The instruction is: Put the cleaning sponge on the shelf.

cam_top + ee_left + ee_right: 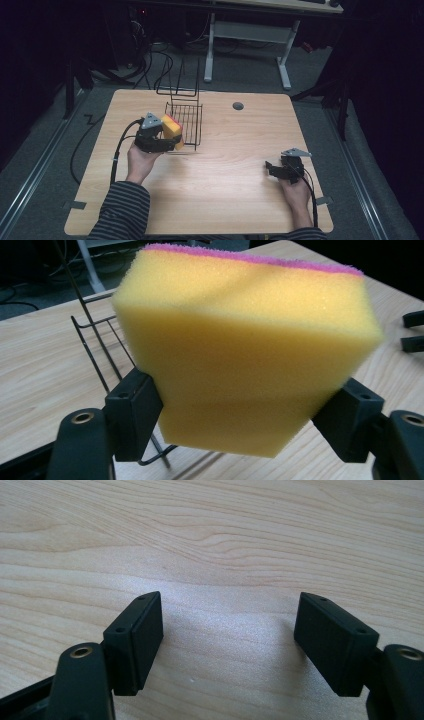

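High view shows the left gripper point(167, 142) holding a yellow sponge point(171, 128) at the near left edge of the black wire rack point(189, 120), so the pickup looks done and the placing is left, while the right gripper point(278, 168) rests on the wooden table point(225, 175). Left gripper view shows both jaws clamped on the sponge's point(245, 355) sides, its pink scouring face turned away, the rack's wires point(95, 345) just behind. Right gripper view shows jaws spread wide and empty over bare wood point(225, 545).

One sponge point(245, 355), one wire rack point(186, 120), two grippers, one table point(225, 195).
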Demonstrator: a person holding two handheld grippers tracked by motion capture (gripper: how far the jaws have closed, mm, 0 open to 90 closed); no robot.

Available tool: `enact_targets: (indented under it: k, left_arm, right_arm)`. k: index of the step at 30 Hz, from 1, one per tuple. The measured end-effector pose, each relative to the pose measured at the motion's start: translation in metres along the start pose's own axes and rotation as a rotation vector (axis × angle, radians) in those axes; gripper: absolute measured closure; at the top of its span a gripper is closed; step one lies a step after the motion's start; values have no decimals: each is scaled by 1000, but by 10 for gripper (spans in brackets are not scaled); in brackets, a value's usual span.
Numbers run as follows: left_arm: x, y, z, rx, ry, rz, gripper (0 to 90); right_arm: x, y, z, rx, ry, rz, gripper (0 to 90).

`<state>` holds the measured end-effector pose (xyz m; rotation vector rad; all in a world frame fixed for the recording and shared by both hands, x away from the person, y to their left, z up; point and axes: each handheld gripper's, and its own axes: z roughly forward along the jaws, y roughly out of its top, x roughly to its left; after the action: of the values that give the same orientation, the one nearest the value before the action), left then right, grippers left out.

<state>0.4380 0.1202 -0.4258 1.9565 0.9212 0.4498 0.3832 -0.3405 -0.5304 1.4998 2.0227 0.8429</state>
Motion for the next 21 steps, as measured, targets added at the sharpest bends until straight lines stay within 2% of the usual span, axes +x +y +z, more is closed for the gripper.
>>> enact_targets:
  k: [3,9,12,17,21]
  left_arm:
    - [3,3,3,-4,1,-14,274]
    - [2,8,7,-16,16,-12,273]
    - [7,9,12,-15,28,-18,273]
    - [15,11,24,-21,50,-36,273]
    - [18,15,35,-23,77,-31,273]
  right_arm:
    - [0,0,0,2,0,4,281]
    - [0,0,0,0,1,3,281]
    - [0,0,0,0,1,3,281]
    - [0,0,0,0,2,3,281]
    - [0,0,0,0,1,2,281]
